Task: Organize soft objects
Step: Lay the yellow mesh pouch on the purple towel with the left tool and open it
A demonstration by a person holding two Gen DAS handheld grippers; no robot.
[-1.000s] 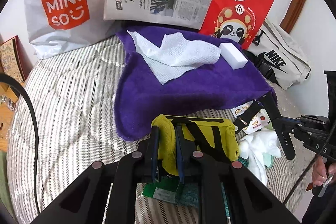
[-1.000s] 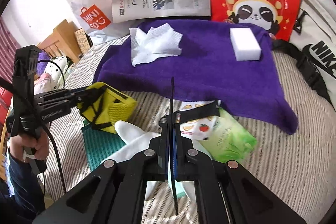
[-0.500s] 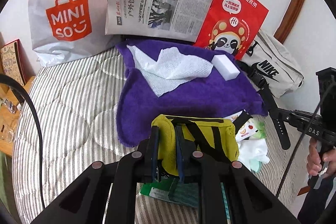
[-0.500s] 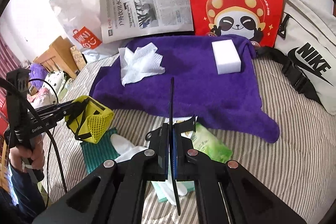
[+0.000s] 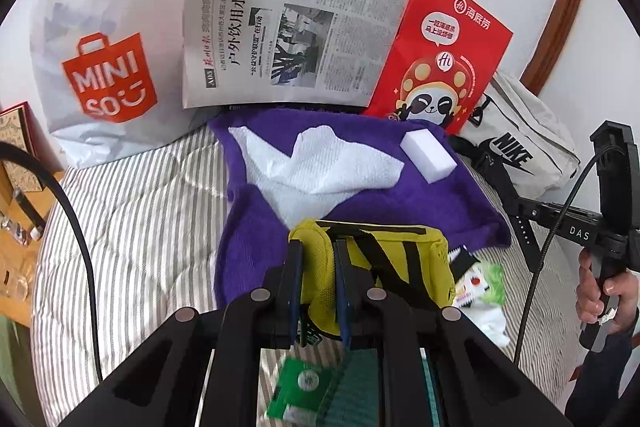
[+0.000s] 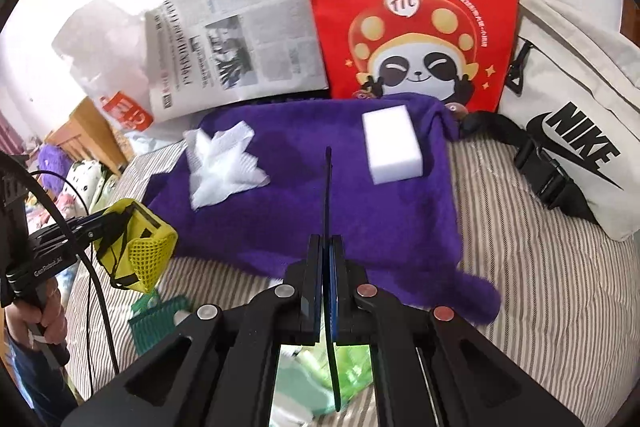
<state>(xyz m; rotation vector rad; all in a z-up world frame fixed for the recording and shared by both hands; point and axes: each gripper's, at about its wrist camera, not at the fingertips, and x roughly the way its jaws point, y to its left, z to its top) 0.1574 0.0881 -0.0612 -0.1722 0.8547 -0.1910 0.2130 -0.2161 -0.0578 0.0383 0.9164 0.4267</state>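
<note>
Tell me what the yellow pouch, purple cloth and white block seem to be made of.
Yellow pouch: likely synthetic mesh fabric with black webbing straps; open weave shows. Purple cloth: fuzzy, matte pile, probably microfibre or terry. White block: matte, sharp-edged, probably foam sponge.

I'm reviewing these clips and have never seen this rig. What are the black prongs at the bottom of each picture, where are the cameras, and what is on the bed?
No robot here: a person holds a two-finger tool in each hand, each carrying a fisheye camera looking along its jaws. The left gripper is clamped on a yellow mesh pouch, lifted off the striped bed. The right gripper is shut on a thin black strap. On the purple towel lie a white sponge and a crumpled paper towel.
</note>
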